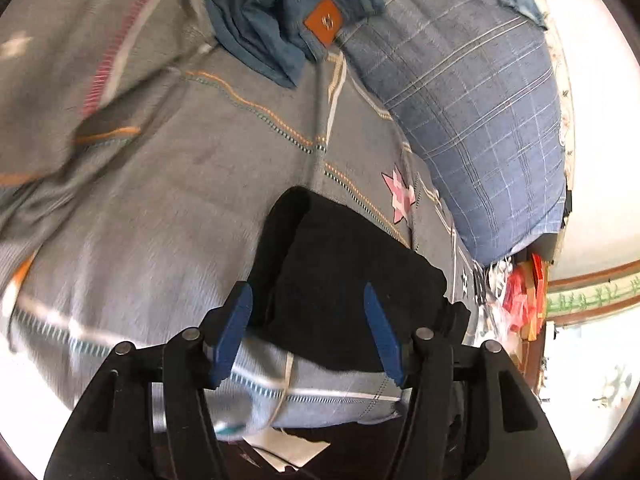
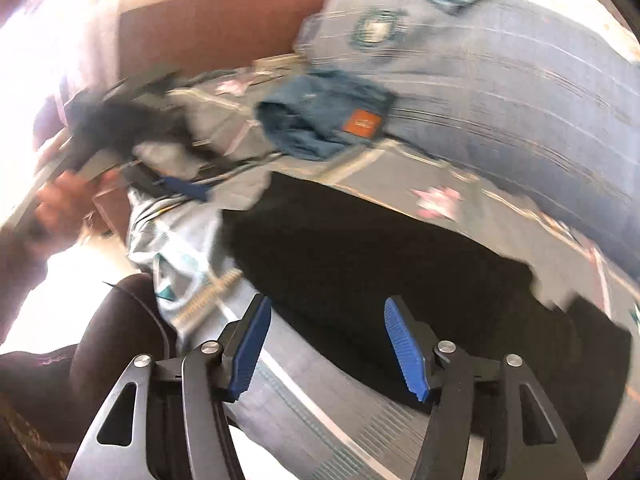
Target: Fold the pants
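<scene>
On the bedspread (image 1: 160, 208), folded black pants (image 1: 344, 280)

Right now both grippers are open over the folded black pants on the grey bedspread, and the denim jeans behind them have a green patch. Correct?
Not quite: the patch on the denim jeans is orange, not green, as the left wrist view shows clearly. The rest holds: the left gripper and right gripper are open over the folded black pants on the grey bedspread.
</scene>
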`<state>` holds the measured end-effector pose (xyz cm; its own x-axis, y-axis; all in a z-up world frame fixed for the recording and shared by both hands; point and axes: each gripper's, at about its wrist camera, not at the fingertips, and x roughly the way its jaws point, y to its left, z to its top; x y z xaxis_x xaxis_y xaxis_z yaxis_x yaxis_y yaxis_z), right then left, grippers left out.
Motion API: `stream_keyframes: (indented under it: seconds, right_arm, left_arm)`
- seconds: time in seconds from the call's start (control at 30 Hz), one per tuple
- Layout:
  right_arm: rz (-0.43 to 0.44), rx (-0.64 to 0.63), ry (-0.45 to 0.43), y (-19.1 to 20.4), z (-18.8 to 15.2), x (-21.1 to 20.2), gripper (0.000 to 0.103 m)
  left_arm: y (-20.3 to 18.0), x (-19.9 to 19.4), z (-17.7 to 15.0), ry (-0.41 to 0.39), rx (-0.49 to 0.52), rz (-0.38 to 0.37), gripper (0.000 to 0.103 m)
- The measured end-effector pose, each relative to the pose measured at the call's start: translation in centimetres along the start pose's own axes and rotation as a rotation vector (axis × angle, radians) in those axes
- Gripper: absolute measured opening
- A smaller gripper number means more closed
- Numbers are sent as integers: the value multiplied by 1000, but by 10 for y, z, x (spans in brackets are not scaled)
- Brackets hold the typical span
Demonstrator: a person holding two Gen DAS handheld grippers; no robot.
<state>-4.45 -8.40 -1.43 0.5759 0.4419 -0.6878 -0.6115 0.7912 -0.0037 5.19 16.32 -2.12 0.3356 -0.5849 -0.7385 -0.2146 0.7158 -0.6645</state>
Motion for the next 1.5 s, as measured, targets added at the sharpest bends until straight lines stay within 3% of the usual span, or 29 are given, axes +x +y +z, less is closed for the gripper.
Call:
stream_keyframes:
  seconds: [0.2,0.4,0.43,0.5,0.53,0.57,0.67,0.83,0.97,1.27,1.4,1.5]
  right_arm:
    - [-68,-225,49,64,11,53,61]
    - [-211,-403,59,99,1,92,60]
    - [-237,-417,55,102,0,96,57]
    - [-270,-418,51,102,1,103,37]
    - [-269,-395,53,98,4,104,31]
    - [-246,-352,46,91,8,100,20]
    - [-198,-254,12,75,18,81,13]
    - [-141,-108,-64,50,26,42,11]
    - [-105,40,-117,24,23,10,10]
    - [-74,442,-229,-70,-27,-66,9]
    - [-90,628,-279,-113,-74,-98,9]
    - [-95,764,-308,-139,-108,-113,9]
  left_arm:
    - [7,37,37,88,-28,18,57]
    - [-1,56,58,155,17,21,57]
    - [-7,58,57,171,45,20,56]
    - [-14,60,53,200,75,18,35]
    - [-17,60,50,214,77,8,11]
    - [-18,58,47,211,70,4,11]
    - [-25,42,37,158,44,-59,10]
    - [-66,18,21,105,76,-170,10]
    - [-119,29,9,124,162,-182,9]
    - [-265,129,-38,304,354,-189,10]
    - [-328,201,-84,424,473,-121,10]
    - [-351,257,-120,535,528,-67,10]
